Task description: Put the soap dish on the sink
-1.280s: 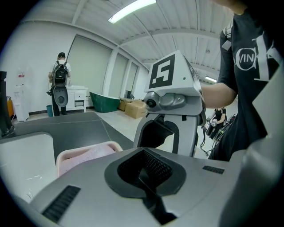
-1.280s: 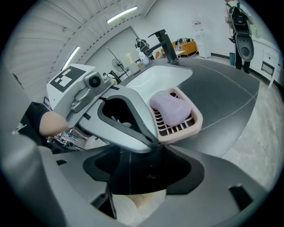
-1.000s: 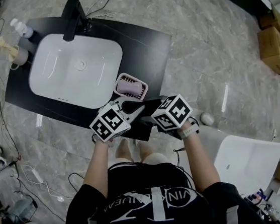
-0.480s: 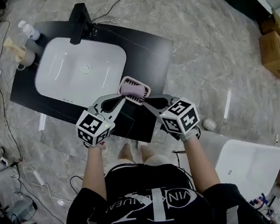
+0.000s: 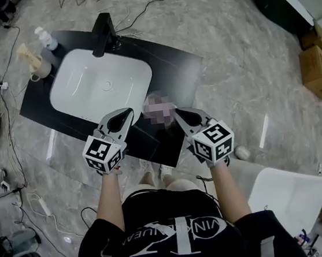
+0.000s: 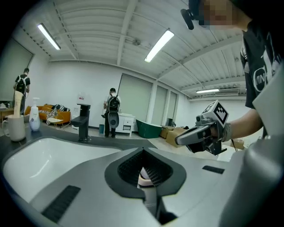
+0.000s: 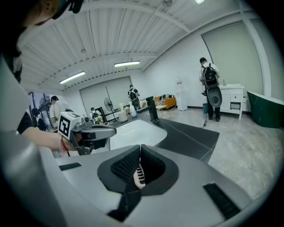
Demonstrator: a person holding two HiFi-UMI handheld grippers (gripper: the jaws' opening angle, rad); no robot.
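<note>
The pink slotted soap dish is held up between my two grippers, one on each side of it. My right gripper has just been closing and is now shut on the dish's rim. My left gripper is shut on the pale opposite edge. In the head view the left gripper and right gripper face each other over the front right of the black counter. A blur covers the dish there. The white sink basin lies to the left, beyond the left gripper.
A black faucet stands behind the basin. A cup and a bottle sit at the counter's far left. Cardboard boxes and a white tub lie on the floor to the right. People stand far off.
The right jaws went from open to shut on the dish. Both grippers rose and lifted the dish from where it lay on the counter beside the basin.
</note>
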